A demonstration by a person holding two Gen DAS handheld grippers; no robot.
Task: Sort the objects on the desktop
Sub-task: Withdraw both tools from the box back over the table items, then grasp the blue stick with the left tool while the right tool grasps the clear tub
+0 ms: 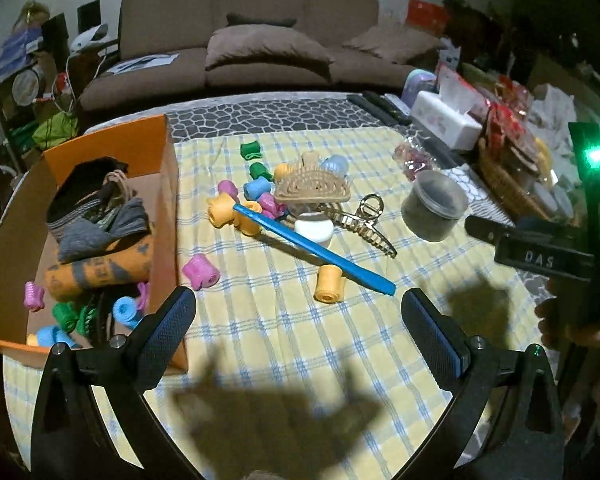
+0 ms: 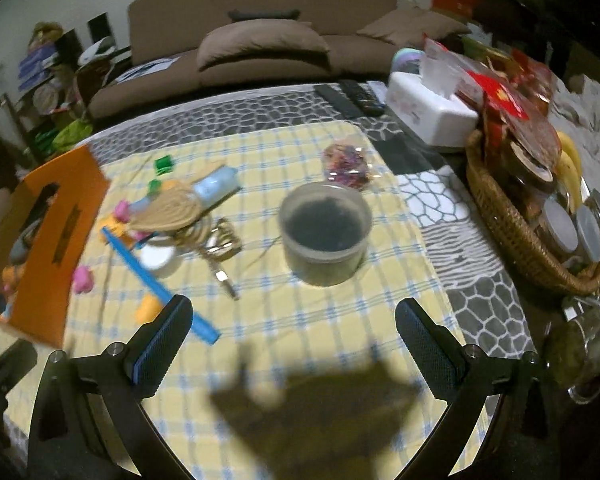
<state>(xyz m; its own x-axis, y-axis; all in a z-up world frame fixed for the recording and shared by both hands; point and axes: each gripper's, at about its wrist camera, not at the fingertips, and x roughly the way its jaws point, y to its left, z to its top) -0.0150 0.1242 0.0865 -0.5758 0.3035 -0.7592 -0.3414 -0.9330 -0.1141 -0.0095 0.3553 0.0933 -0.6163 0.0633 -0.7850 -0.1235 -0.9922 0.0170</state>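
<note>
Left wrist: left gripper [image 1: 298, 306] spread wide, empty, above checked cloth [image 1: 260, 320].
Right gripper [image 2: 294, 314] likewise released; hair rollers [image 1: 256, 196], blue comb [image 1: 320, 252] scattered beside orange box [image 1: 156, 168]; round jar [image 2: 325, 232] ahead.

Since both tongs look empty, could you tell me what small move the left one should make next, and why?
Probably ease the open left tongs forward over the yellow hair roller lying nearest them on the checked cloth. Rollers already sit in the orange box, and the right tongs face the round jar instead.
</note>
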